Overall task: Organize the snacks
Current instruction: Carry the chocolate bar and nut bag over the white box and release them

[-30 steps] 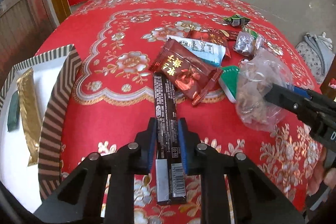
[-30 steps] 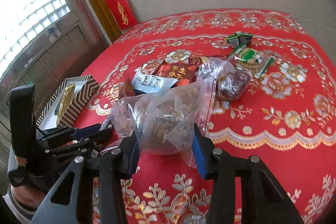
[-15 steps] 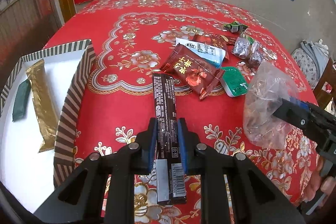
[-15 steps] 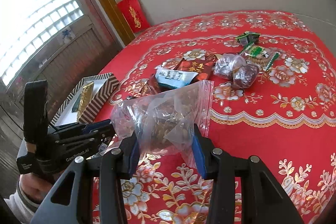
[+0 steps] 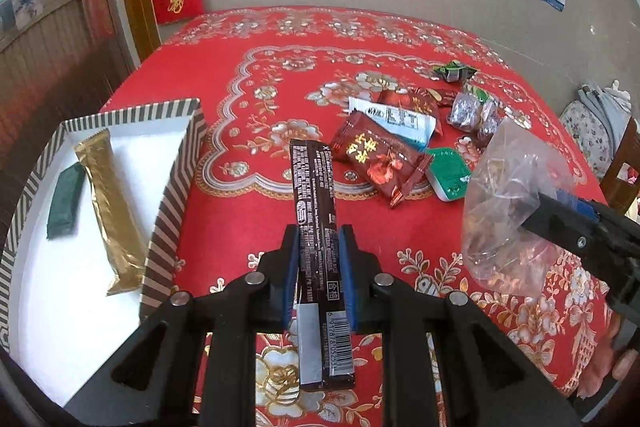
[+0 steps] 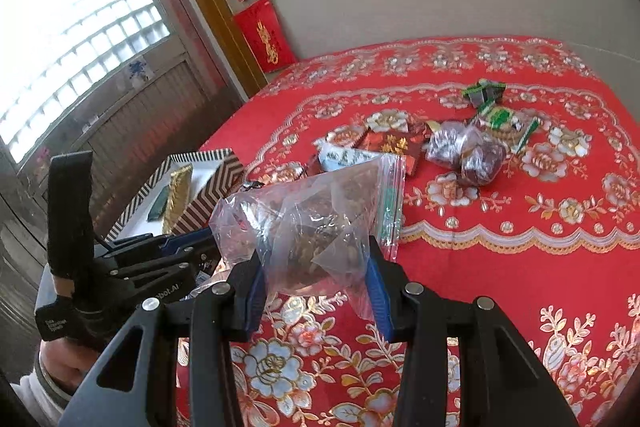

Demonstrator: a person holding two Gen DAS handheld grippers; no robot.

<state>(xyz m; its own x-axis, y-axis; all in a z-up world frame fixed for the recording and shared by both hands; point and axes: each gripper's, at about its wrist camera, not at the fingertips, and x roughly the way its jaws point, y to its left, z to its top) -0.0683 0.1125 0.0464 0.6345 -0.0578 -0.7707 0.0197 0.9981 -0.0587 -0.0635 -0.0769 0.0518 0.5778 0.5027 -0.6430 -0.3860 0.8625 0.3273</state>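
My left gripper [image 5: 319, 239] is shut on a long dark brown snack bar [image 5: 314, 199] and holds it above the red tablecloth, just right of the striped box [image 5: 176, 183]. The box holds a gold bar [image 5: 108, 203] and a dark green packet [image 5: 66, 201]. My right gripper [image 6: 316, 263] is shut on a clear zip bag of snacks [image 6: 316, 223], lifted off the table; the bag also shows in the left wrist view [image 5: 508, 211]. The left gripper shows at the left of the right wrist view [image 6: 160, 255], near the box [image 6: 208, 187].
Loose snacks lie mid-table: a dark red packet [image 5: 380, 157], a white and blue packet [image 5: 396, 117], a green packet [image 5: 448, 173], clear wrapped sweets [image 6: 464, 153] and a small green wrapper [image 6: 482, 93]. The round table's edge curves at left, with a wall behind.
Both grippers have risen and pulled back from the snack pile with their loads. The striped box has come closer to the left gripper.
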